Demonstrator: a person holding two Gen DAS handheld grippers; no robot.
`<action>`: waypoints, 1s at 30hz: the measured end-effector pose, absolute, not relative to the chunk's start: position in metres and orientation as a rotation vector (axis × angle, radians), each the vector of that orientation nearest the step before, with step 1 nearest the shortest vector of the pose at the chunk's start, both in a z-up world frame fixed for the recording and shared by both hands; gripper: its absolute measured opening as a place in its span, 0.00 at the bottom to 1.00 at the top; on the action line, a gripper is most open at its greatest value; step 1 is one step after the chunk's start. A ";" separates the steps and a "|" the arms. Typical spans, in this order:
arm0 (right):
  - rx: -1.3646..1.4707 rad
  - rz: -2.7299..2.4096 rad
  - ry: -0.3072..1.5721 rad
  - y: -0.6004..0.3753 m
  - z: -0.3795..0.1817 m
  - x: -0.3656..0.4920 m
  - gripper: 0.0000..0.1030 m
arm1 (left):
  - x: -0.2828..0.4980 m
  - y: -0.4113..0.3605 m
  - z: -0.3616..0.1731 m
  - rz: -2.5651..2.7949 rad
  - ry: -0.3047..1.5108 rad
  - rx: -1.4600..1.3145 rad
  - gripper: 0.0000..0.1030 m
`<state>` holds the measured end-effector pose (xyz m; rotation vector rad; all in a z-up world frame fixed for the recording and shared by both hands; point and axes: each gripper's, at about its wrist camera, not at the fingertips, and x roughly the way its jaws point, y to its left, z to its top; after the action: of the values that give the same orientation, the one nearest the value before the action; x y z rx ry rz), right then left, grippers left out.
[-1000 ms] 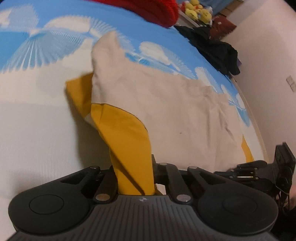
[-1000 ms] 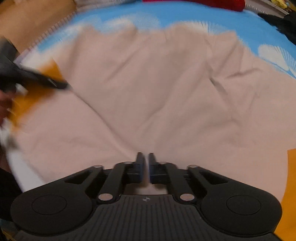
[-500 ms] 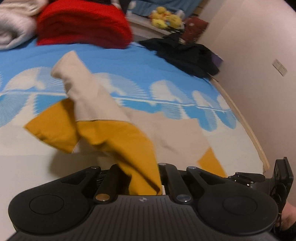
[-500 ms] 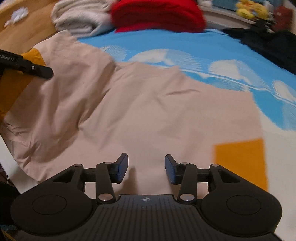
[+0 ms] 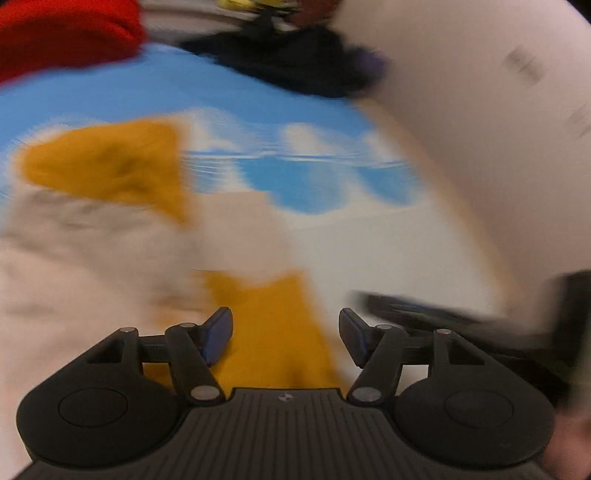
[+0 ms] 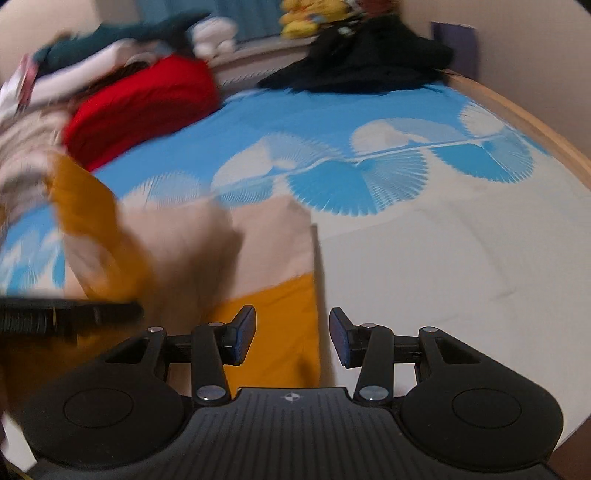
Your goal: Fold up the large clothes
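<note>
A beige garment (image 5: 92, 258) with mustard panels lies folded over on the blue-and-white bedsheet (image 6: 369, 177). In the blurred left wrist view my left gripper (image 5: 285, 328) has its jaws opening, wide apart. A mustard end (image 5: 273, 332) lies below the gap, and neither pad presses on it. A second mustard part (image 5: 110, 162) rests farther back. My right gripper (image 6: 292, 325) stands open above the garment's mustard corner (image 6: 273, 306) and the beige cloth (image 6: 207, 251), holding nothing. The left gripper's finger (image 6: 74, 314) shows at the left of the right wrist view.
A red folded cloth (image 6: 147, 103) and pale clothes lie at the back left. A black heap of clothes (image 6: 369, 66) and yellow plush toys (image 6: 314, 14) sit at the bed's far end. The wooden bed edge (image 6: 535, 125) and a wall (image 5: 480, 110) bound the right side.
The left gripper has let go of the mustard cloth and its jaws have spread. The right gripper opened earlier and stays open. Both have swept across the bed; the garment now lies doubled over.
</note>
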<state>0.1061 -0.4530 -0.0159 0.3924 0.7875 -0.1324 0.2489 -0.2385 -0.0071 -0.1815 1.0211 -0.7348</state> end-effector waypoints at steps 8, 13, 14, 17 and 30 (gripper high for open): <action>0.688 0.103 0.799 -0.435 -0.034 0.147 0.67 | 0.289 -0.105 0.016 -0.596 0.902 -0.249 0.67; 0.687 0.173 0.993 -0.386 -0.061 0.177 0.78 | 0.309 -0.044 -0.047 -0.451 1.084 -0.143 0.69; 0.681 0.165 1.025 -0.376 -0.064 0.180 0.78 | 0.311 -0.036 -0.060 -0.451 1.114 -0.144 0.71; 0.719 0.184 1.051 -0.363 -0.071 0.189 0.78 | 0.313 -0.020 -0.093 -0.465 1.180 -0.172 0.82; 0.494 0.312 0.616 -0.351 0.022 0.165 0.01 | 0.307 -0.043 -0.079 -0.676 1.113 -0.201 0.82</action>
<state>0.1648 -0.3513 0.0216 0.4938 0.6160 0.3121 0.3072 -0.0431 -0.0791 -0.2014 1.1125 -0.6762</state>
